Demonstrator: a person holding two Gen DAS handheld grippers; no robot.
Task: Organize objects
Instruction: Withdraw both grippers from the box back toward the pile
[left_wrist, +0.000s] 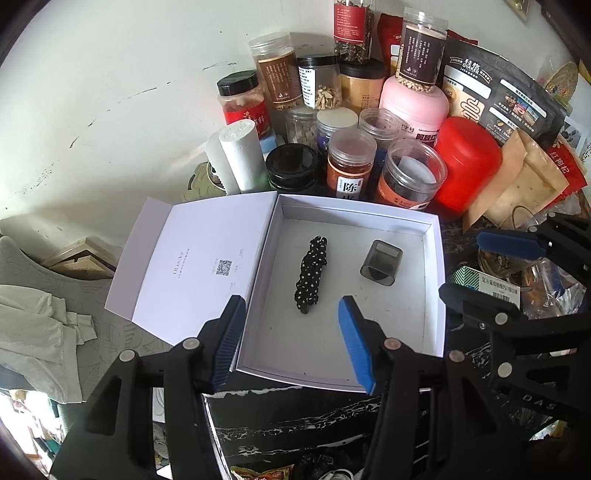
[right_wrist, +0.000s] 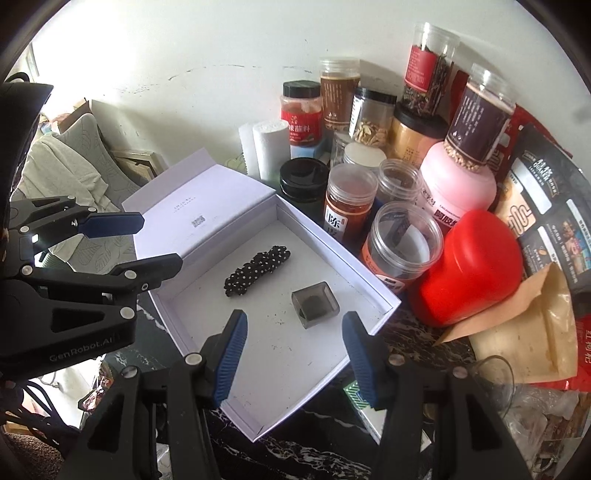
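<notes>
Both the left gripper (left_wrist: 291, 339) and right gripper (right_wrist: 293, 356) are held wide apart, nothing gripped, near the white box (left_wrist: 434, 280). Inside, a polka-dot scrunchie (left_wrist: 312, 273) is seen left of a grey plastic cap (left_wrist: 381, 262).

Both views down onto white box (left_wrist: 434, 295)

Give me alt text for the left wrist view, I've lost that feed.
The open left gripper hovers at the near edge of an open white box holding a black polka-dot scrunchie and a small smoky-grey plastic case, lying apart. The box lid is folded out to the left; jars and pouches crowd behind, and the open right gripper enters from the right.
</notes>
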